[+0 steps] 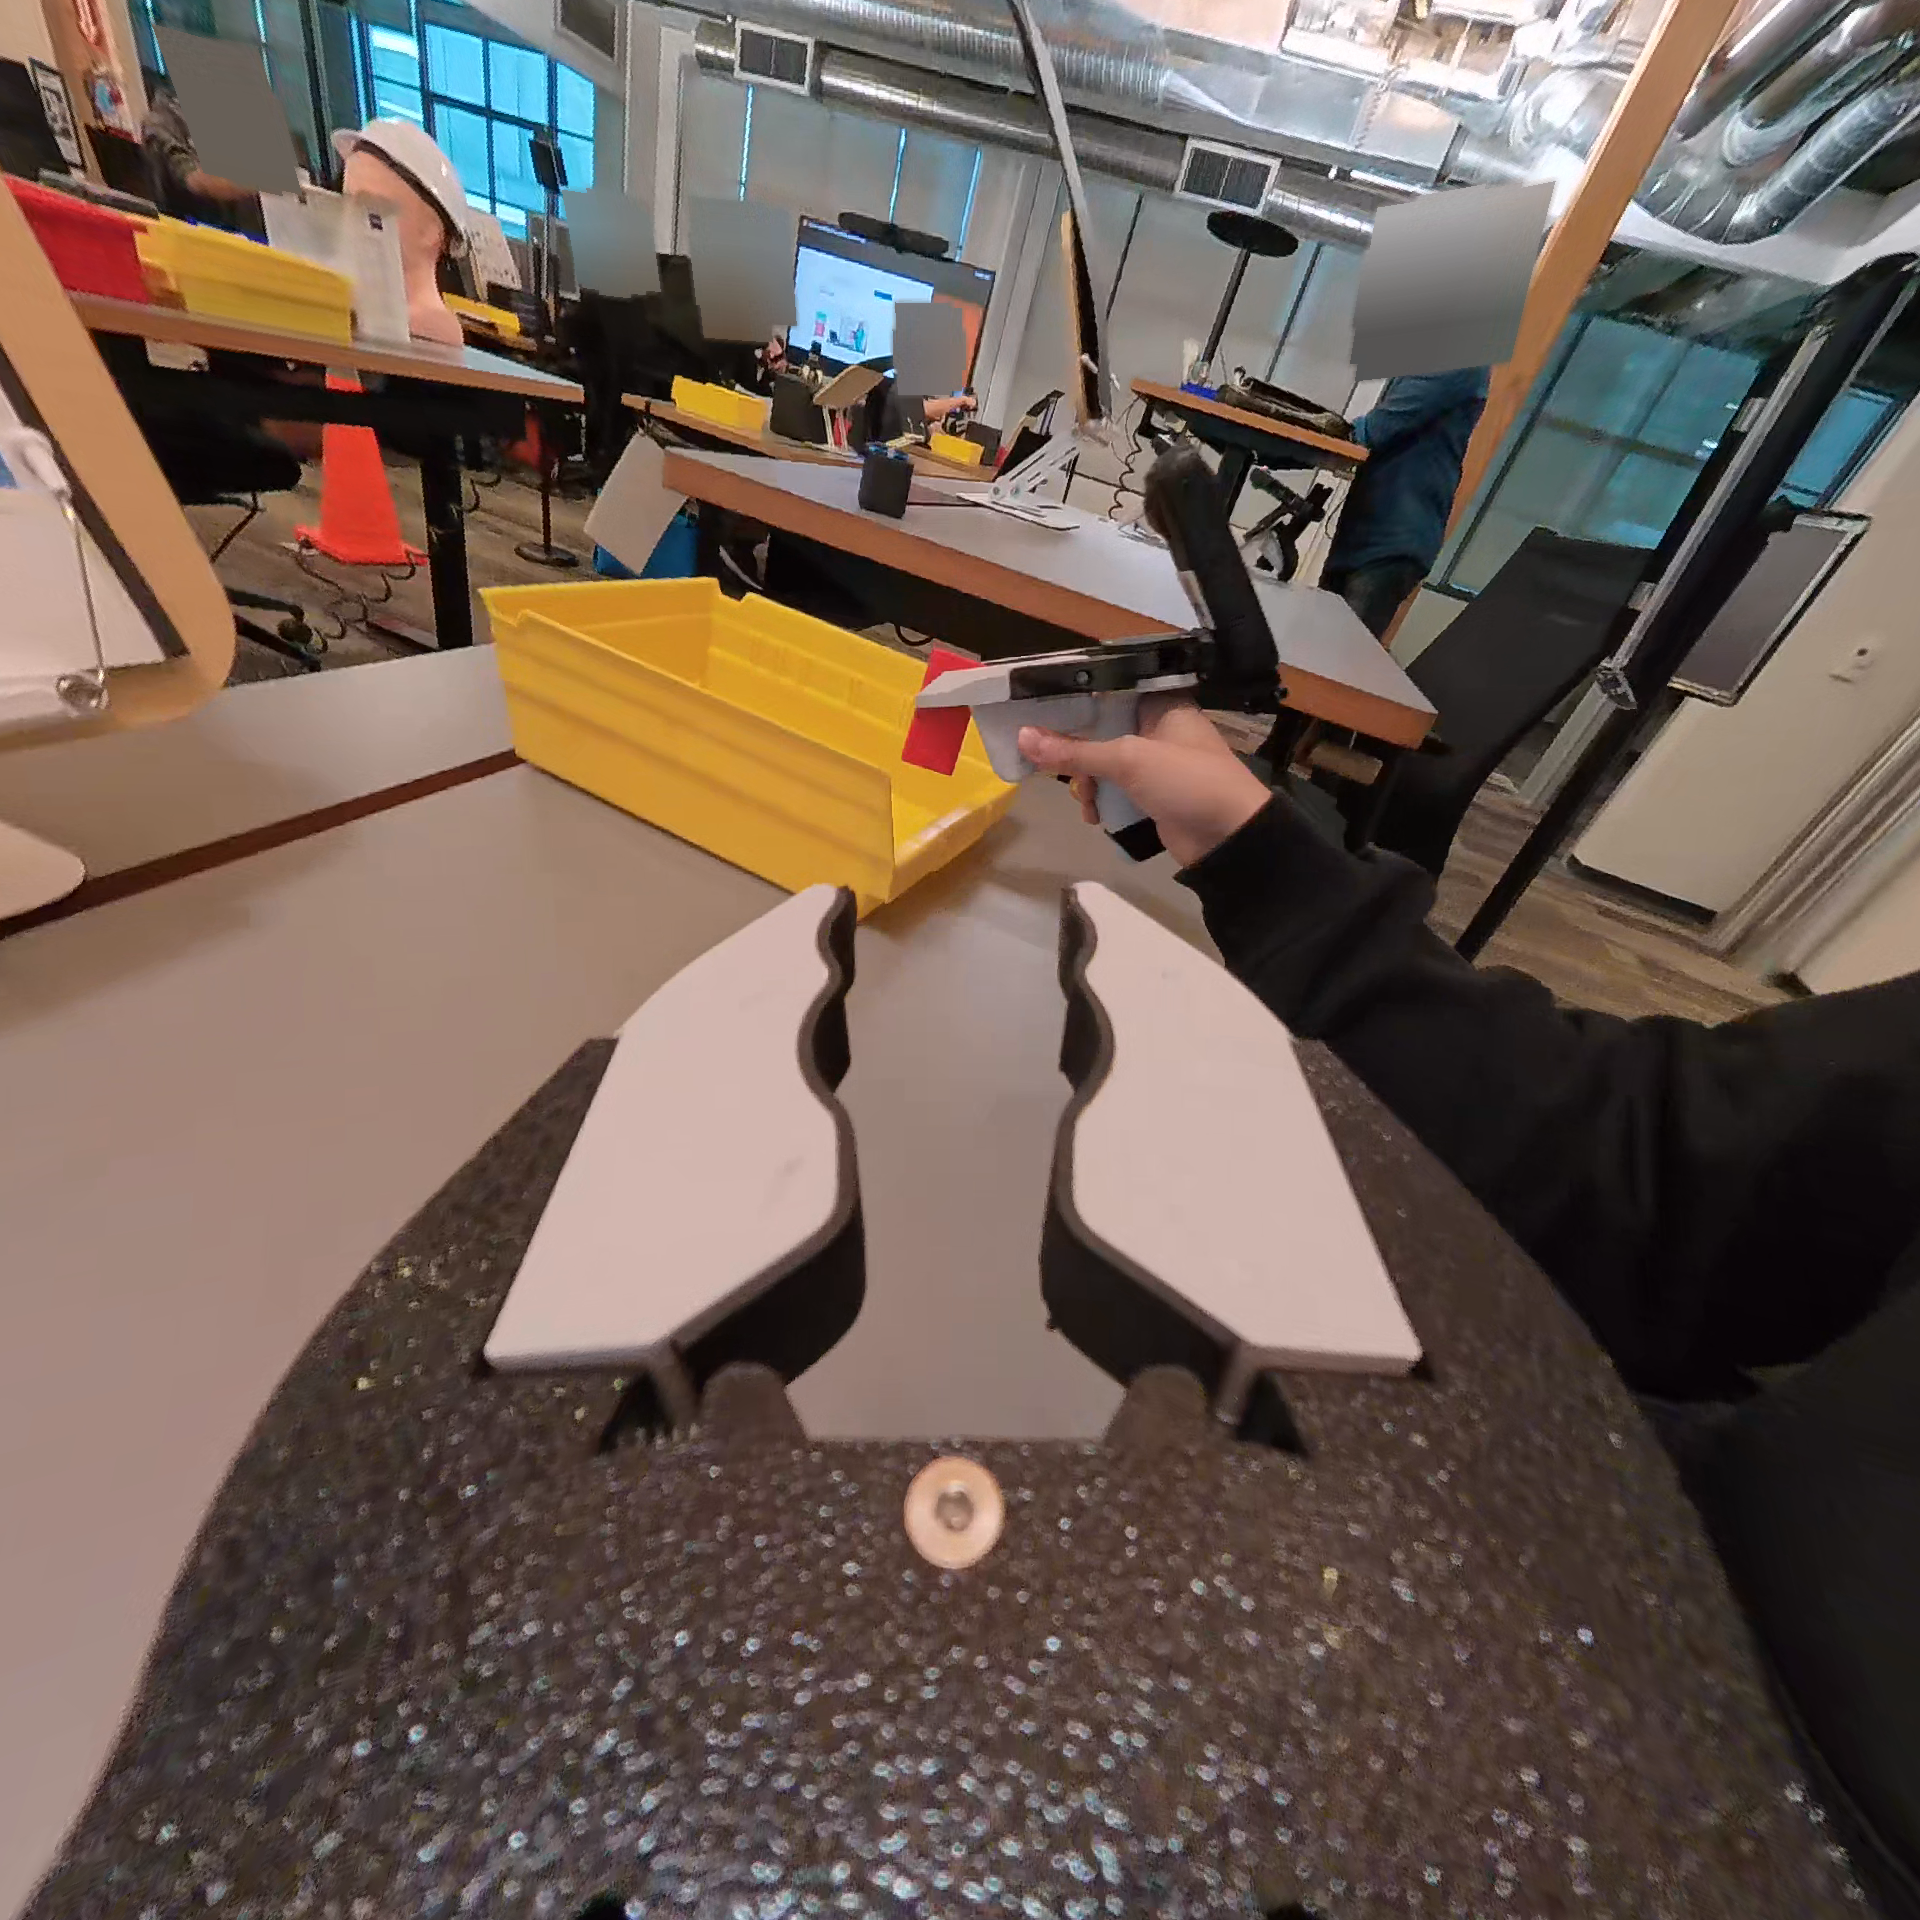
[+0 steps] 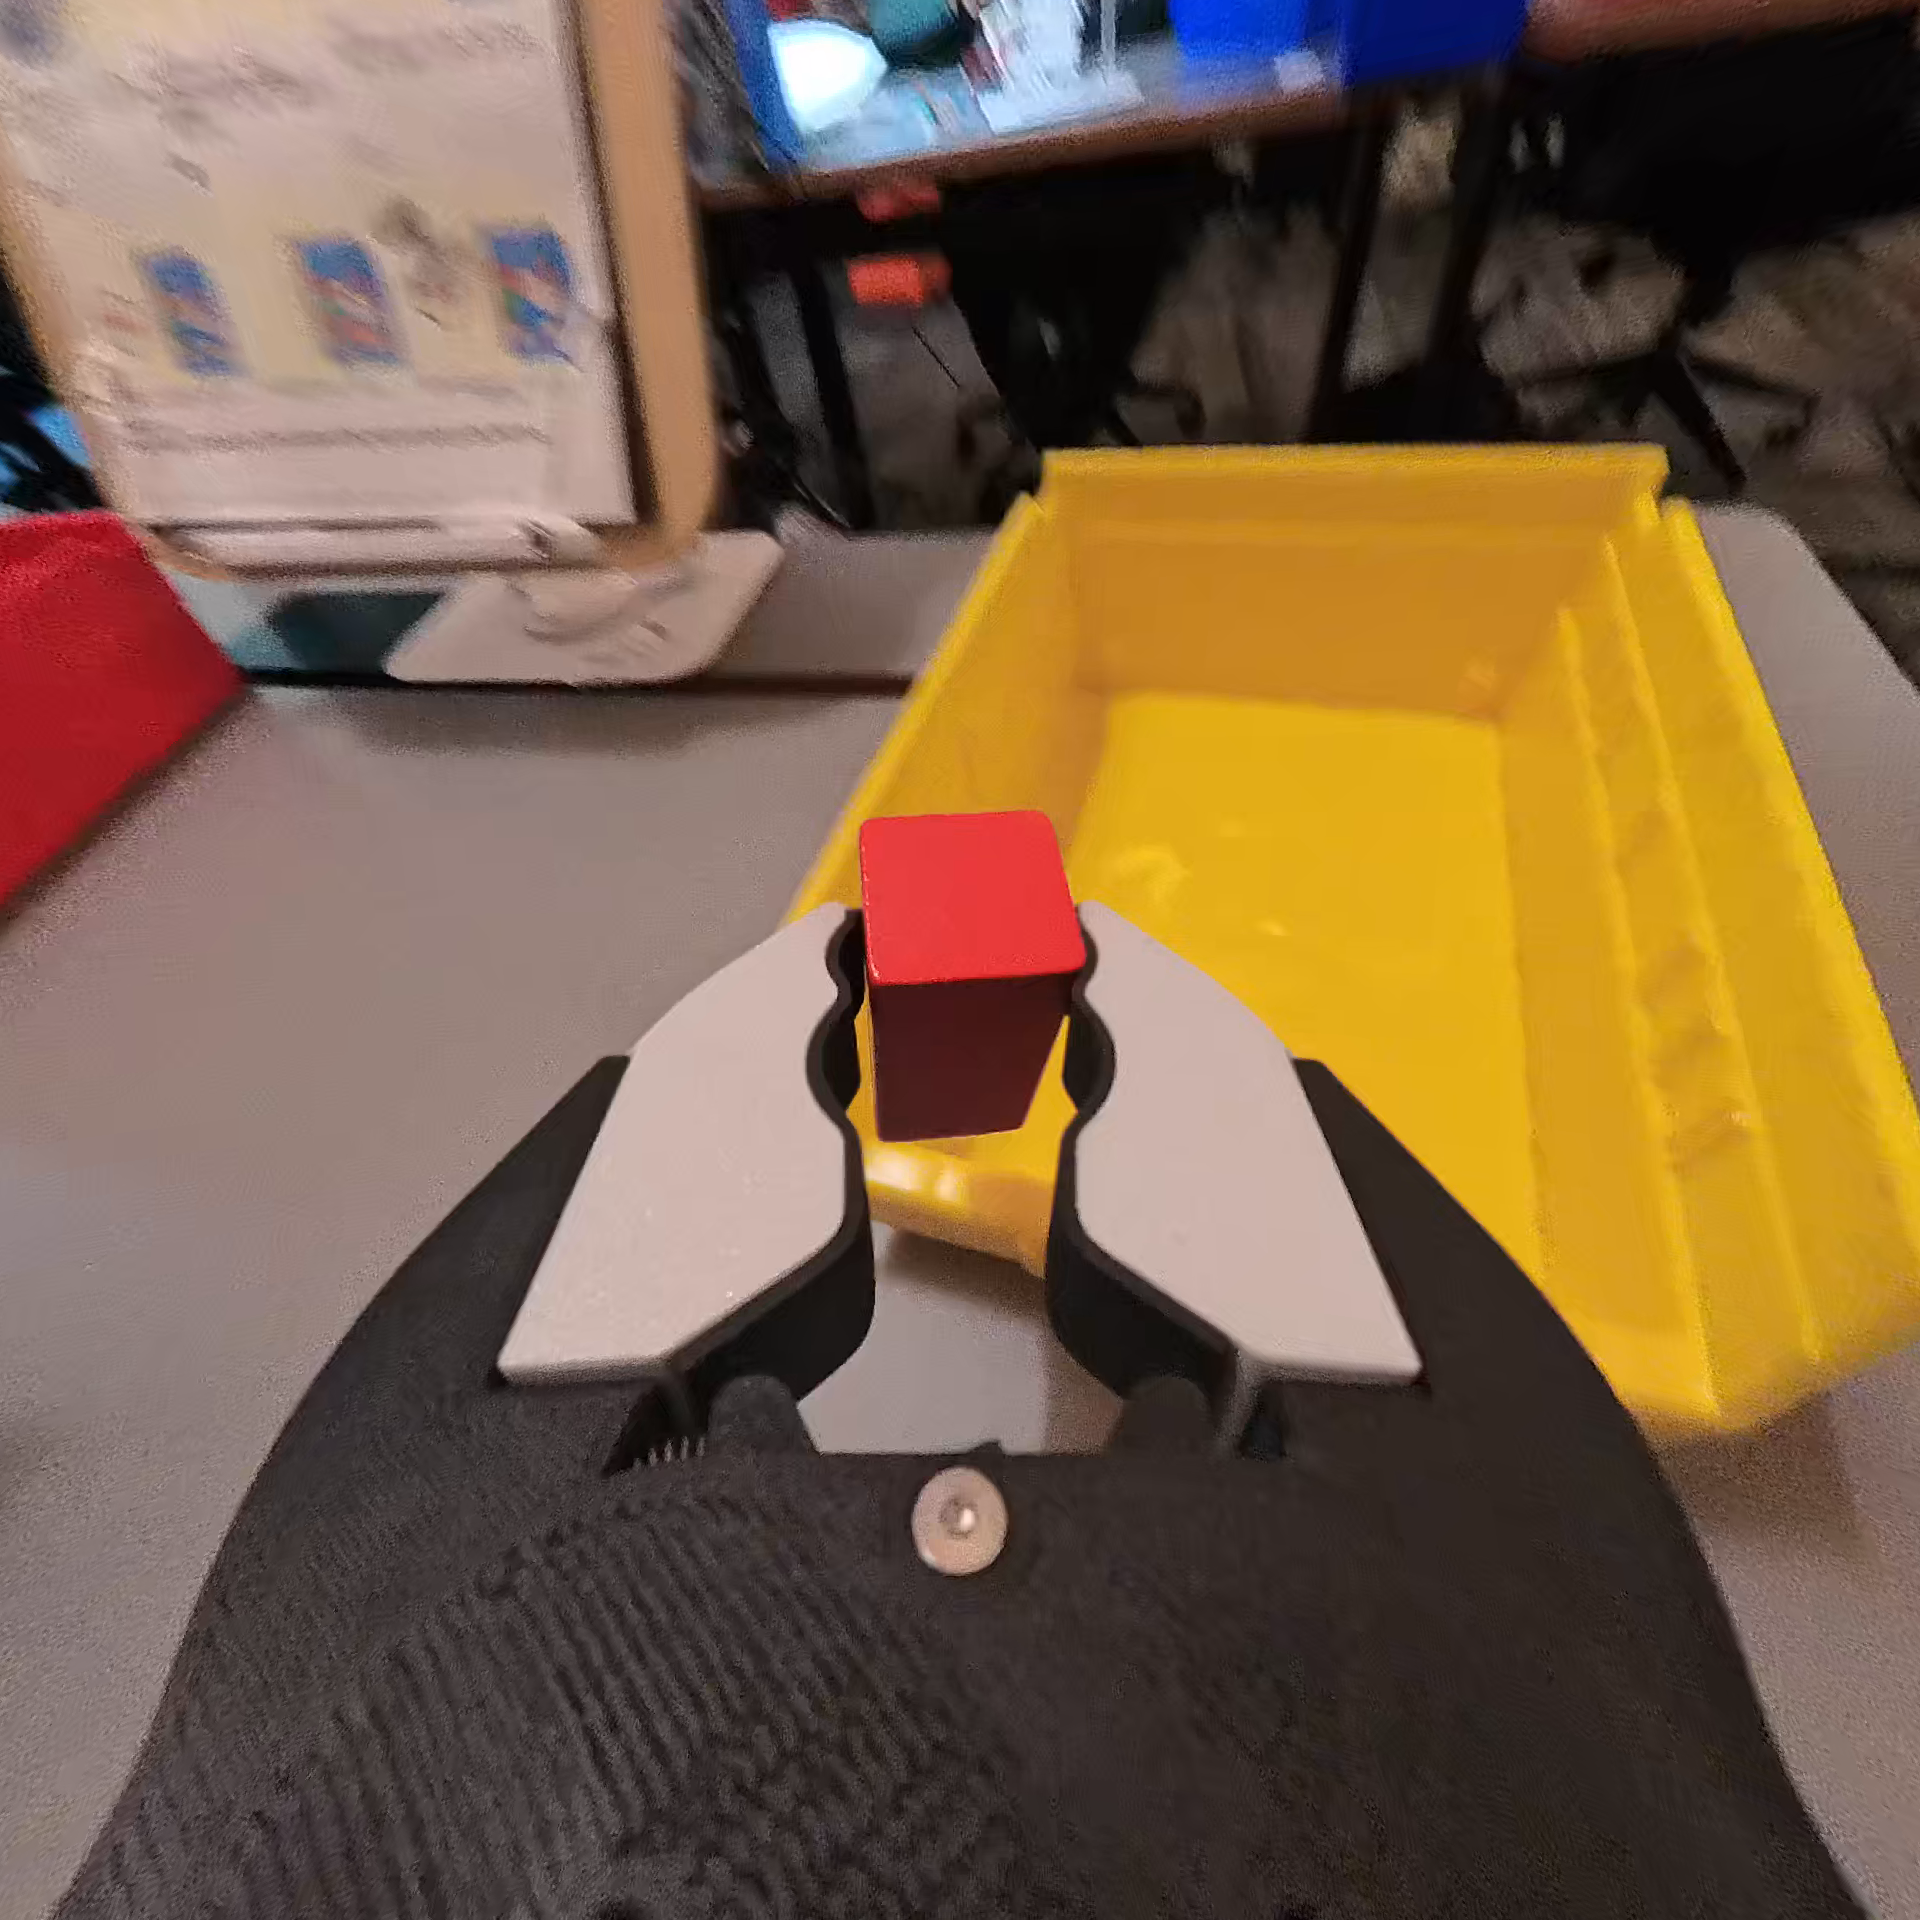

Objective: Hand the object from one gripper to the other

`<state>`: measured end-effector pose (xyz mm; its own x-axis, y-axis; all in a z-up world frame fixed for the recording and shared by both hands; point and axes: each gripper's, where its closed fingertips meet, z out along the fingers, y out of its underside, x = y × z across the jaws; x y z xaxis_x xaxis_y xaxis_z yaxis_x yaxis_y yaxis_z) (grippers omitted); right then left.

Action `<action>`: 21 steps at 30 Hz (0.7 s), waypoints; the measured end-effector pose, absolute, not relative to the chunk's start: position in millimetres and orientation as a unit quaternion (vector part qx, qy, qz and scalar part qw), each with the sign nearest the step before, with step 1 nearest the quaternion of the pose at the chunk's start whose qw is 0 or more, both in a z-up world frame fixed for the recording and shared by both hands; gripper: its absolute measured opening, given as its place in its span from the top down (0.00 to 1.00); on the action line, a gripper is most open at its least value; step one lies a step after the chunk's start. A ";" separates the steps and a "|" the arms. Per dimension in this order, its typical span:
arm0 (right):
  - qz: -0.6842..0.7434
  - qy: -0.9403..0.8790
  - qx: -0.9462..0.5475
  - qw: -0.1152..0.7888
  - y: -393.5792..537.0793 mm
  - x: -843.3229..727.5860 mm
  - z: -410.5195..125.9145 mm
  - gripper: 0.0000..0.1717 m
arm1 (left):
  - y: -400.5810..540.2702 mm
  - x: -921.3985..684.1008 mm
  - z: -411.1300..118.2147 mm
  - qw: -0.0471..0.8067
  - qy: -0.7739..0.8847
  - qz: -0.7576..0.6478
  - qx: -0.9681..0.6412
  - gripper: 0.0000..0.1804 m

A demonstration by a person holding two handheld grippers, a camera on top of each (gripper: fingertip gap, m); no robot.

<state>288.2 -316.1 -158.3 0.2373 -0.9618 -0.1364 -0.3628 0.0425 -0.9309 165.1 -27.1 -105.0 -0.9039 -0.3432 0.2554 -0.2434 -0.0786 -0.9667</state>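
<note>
My right gripper point(image 2: 971, 935) is shut on a red block point(image 2: 966, 914); both pads press its sides and hold it upright above the near end of a yellow bin point(image 2: 1351, 478). The left wrist view shows the same gripper point(image 1: 935, 694) off to the right, held in a hand, with the red block point(image 1: 935, 732) in its tips above the yellow bin's point(image 1: 686, 717) open end. My left gripper point(image 1: 958, 920) is open with nothing between its fingers; only bare grey table point(image 1: 312, 1018) shows through the gap. It stays low, in front of the bin.
A red bin point(image 2: 83, 686) sits at the left table edge. A white poster board on a stand point(image 2: 343, 291) rises behind the table. The person's hand and black sleeve point(image 1: 1455, 1039) reach in from the right. Other desks stand beyond. Tip to tip, the grippers are about 30 centimetres apart.
</note>
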 end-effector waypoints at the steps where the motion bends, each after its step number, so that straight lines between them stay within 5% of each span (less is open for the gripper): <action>1: -0.302 0.550 -0.623 0.467 -323.4 292.0 -168.5 0.79 | -24.6 164.8 -108.1 0.034 0.678 -0.700 -0.222 0.81; 16: -0.241 0.582 -0.699 0.339 -326.5 336.0 -224.8 0.79 | 17.1 161.7 -136.1 0.066 0.707 -0.649 -0.275 0.79; 21: -0.268 0.578 -0.684 0.355 -328.0 330.0 -211.3 0.58 | 66.4 178.0 -134.3 0.123 0.706 -0.616 -0.327 0.75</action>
